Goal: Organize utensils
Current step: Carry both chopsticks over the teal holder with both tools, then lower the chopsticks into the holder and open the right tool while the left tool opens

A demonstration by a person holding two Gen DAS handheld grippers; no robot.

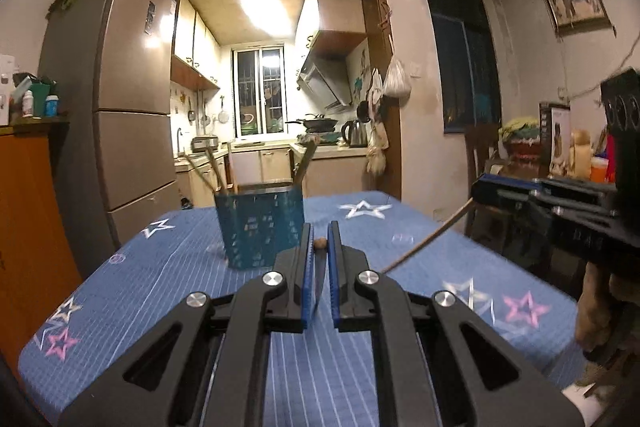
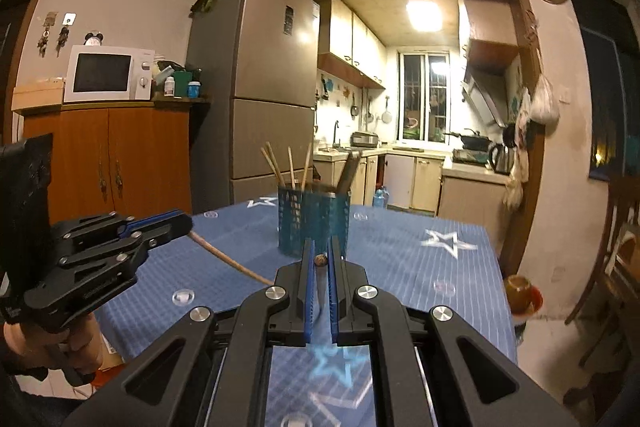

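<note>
A teal perforated utensil holder stands on the blue star-patterned table and holds several chopsticks and a dark utensil; it also shows in the right wrist view. My left gripper is shut on a wooden chopstick, seen end-on between the blue pads. My right gripper is shut on another wooden chopstick, also end-on. Each gripper shows in the other's view, the right one with its chopstick shaft, the left one with its shaft. Both hover above the table, short of the holder.
A fridge and an orange cabinet with a microwave stand left of the table. The kitchen doorway lies behind the table. Wooden chairs and a red bowl are at the right.
</note>
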